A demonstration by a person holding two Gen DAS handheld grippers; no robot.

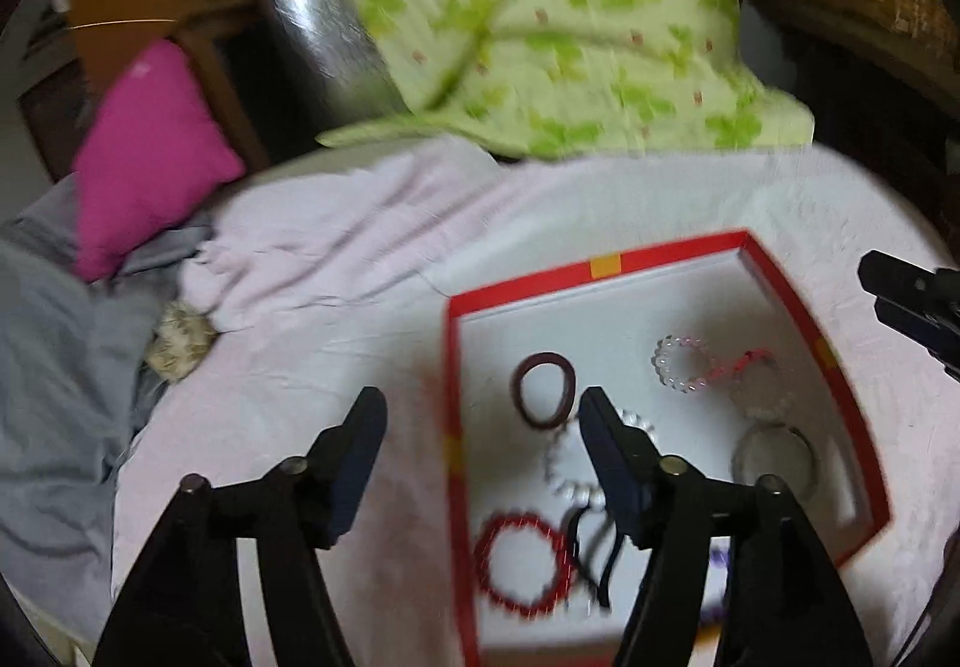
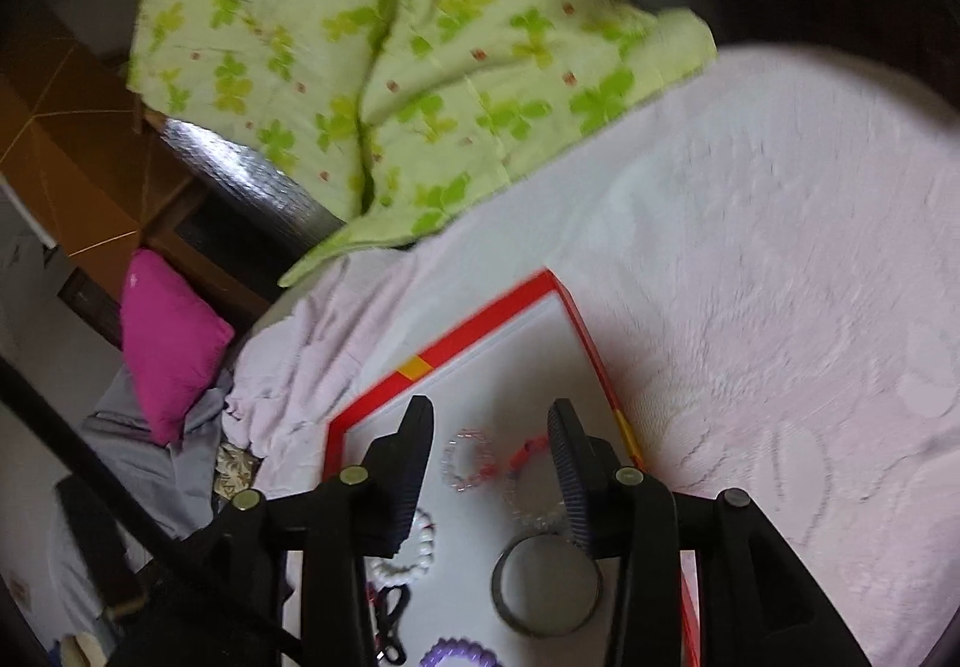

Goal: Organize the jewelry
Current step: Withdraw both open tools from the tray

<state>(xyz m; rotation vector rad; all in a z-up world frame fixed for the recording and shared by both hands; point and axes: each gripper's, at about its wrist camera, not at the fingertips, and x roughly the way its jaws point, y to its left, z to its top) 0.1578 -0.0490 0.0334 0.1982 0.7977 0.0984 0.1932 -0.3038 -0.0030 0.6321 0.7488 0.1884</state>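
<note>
A red-rimmed box (image 1: 792, 301) with a white floor lies on the pink bedspread; it also shows in the right wrist view (image 2: 456, 334). It holds a maroon hair band (image 1: 543, 388), a red bead bracelet (image 1: 522, 562), a white bead bracelet (image 1: 564, 463), a pink-and-clear bracelet (image 1: 681, 364), a grey bangle (image 2: 546, 583) and a purple coil band (image 2: 459, 655). My left gripper (image 1: 483, 415) is open and empty above the box's left rim. My right gripper (image 2: 492, 427) is open and empty above the box's right half.
A green floral quilt (image 1: 540, 19) lies at the back of the bed. A magenta pillow (image 1: 144, 151) and grey cloth (image 1: 54, 367) lie at the left. A small beige bundle (image 1: 180, 343) sits by the grey cloth. The right gripper's tip (image 1: 912, 301) shows at the right.
</note>
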